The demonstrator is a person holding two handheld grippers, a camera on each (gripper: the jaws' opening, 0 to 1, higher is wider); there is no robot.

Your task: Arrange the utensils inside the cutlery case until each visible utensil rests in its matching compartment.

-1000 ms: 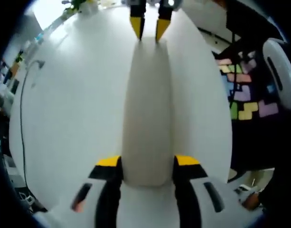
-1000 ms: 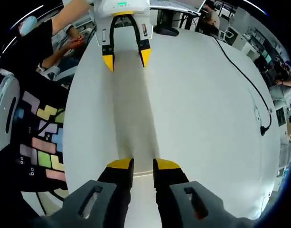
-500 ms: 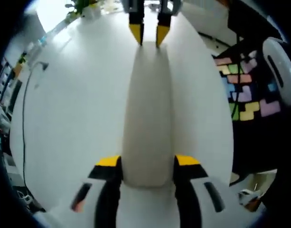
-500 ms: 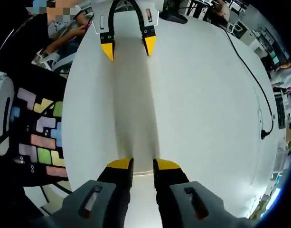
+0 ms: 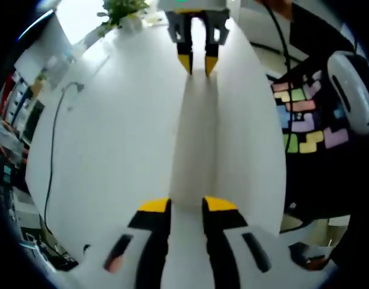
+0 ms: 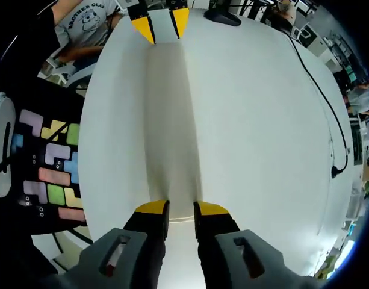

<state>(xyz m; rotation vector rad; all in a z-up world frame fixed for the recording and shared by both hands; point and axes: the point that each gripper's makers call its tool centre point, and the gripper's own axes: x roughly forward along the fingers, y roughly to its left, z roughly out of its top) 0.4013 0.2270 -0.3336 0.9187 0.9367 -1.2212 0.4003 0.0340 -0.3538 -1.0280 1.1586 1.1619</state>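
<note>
Gripping opposite ends of the long pale cutlery case (image 5: 195,144), left gripper (image 5: 185,205) and right gripper (image 6: 173,209) were each closed on an end. Case lay lengthwise mid white table (image 6: 256,132), wide bare surface either side. Black cable (image 6: 319,99) ran near one edge; colourful tiled floor mat (image 6: 52,162) sat past the other.

narrowed left gripper (image 5: 186,205) over white table (image 5: 112,138)

We record a long, narrow, pale grey cutlery case (image 5: 195,144) lying flat and closed on the white bench (image 5: 112,138). In the right gripper view the cutlery case (image 6: 169,126) runs lengthwise, plain-topped, contents not discernible.
</note>
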